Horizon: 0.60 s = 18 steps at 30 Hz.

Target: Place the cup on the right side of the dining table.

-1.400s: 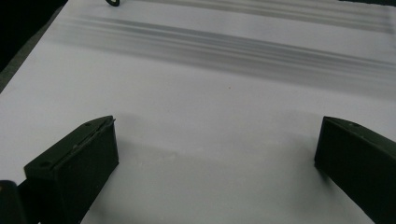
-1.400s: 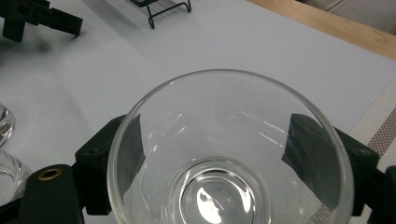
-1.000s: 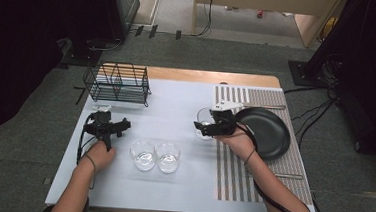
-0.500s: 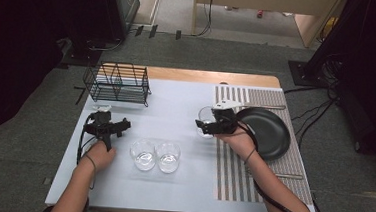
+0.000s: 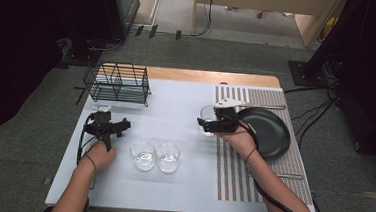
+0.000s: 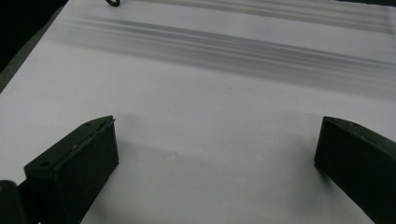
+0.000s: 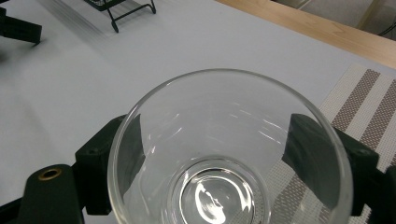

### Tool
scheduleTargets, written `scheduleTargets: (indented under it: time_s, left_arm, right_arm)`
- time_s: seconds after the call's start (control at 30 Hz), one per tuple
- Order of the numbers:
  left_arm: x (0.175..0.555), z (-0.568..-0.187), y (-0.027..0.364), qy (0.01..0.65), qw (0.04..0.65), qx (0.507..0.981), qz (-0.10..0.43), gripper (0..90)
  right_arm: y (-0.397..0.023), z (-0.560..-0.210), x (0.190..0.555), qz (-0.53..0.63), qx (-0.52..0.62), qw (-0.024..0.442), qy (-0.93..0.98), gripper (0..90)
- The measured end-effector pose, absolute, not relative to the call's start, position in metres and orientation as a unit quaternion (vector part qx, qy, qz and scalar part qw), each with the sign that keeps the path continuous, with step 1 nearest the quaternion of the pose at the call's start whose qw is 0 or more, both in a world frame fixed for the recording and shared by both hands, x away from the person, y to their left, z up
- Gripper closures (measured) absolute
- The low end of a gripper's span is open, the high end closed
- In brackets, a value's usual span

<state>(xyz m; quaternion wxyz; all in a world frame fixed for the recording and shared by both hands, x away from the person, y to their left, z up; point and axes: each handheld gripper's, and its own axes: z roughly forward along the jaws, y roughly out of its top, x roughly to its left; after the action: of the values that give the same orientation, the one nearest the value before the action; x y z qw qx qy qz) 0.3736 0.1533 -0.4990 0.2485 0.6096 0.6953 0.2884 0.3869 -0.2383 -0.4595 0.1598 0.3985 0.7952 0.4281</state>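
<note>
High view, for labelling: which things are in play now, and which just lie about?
In play: right gripper, jaws either side of a glass by the placemat.

Lying about: two glasses, rack, plate, left gripper, jaws apart.

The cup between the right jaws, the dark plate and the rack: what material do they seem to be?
The cup: clear glass, since the jaws show through it. The plate: glossy black, perhaps ceramic or plastic. The rack: thin black wire, probably coated metal.
</note>
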Motion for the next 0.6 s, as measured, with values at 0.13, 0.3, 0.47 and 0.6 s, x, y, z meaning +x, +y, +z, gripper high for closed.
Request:
scheduleTargets:
  time_s: [0.13,0.3,0.47,0.6]
  left_arm:
    - [0.3736,-0.499,0.1532,0.695,0.249,0.609,0.288,0.0]
    - [0.3736,-0.499,0.1533,0.695,0.249,0.609,0.288,0.0]
    - [0.3736,-0.499,0.1533,0.695,0.249,0.609,0.289,0.0]
    - [0.3736,-0.499,0.1532,0.695,0.249,0.609,0.288,0.0]
  right_arm:
    - [-0.2394,-0.4597,0.3881,0.428,0.403,0.159,0.793,17.6]
    - [-0.2408,-0.4599,0.3897,0.427,0.409,0.162,0.79,17.6]
    - [-0.2425,-0.4605,0.3912,0.425,0.413,0.164,0.789,17.6]
    - [-0.244,-0.4604,0.3923,0.425,0.416,0.165,0.787,17.6]
